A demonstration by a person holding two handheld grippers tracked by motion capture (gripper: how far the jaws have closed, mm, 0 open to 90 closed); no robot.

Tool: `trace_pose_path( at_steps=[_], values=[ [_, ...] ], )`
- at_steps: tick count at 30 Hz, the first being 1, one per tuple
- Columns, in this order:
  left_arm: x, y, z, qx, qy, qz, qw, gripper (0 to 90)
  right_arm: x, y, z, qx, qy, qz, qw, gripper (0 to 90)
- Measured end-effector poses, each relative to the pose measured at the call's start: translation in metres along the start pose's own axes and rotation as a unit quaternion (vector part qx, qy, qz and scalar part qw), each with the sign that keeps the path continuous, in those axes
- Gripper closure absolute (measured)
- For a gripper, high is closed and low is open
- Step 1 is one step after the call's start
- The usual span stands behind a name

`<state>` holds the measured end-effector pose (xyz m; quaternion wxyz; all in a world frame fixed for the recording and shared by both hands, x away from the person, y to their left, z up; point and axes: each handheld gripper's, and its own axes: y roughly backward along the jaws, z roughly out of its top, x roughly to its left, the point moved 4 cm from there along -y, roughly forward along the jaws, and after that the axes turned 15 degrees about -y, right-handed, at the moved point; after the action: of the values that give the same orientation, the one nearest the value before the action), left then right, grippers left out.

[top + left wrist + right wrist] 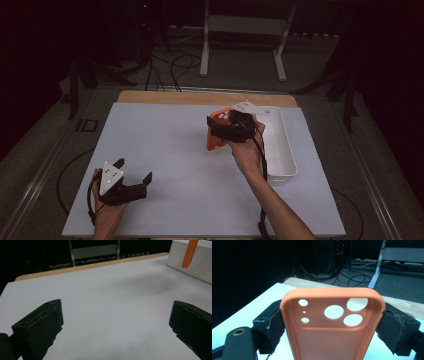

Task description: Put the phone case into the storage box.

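An orange phone case (216,134) with round camera holes is held above the white mat, just left of the white bin. My right gripper (227,127) is shut on it. In the right gripper view the case (332,332) fills the gap, with both black pads pressing its long sides. My left gripper (132,172) rests low near the mat's front left, jaws wide apart and nothing between them. In the left gripper view its two pads (40,325) frame bare mat, and the orange case (188,252) hangs far off at the upper right.
A long white bin (280,145) lies on the mat's right side, beside the right hand. The white mat (165,150) covers a wooden table whose far edge (200,97) shows. Cables and a white stand (245,30) are on the floor beyond.
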<state>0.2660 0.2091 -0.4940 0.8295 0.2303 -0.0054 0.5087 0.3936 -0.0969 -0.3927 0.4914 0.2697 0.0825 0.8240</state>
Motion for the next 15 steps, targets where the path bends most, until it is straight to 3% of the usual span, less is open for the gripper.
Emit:
trace_pose_path(
  at_steps=[15],
  values=[
    [0.002, 0.004, -0.007, -0.003, -0.003, 0.004, 1.0, 0.1, -0.008, -0.005, 0.018, -0.008, -0.018, -0.012, 0.9997, 16.3]
  ],
)
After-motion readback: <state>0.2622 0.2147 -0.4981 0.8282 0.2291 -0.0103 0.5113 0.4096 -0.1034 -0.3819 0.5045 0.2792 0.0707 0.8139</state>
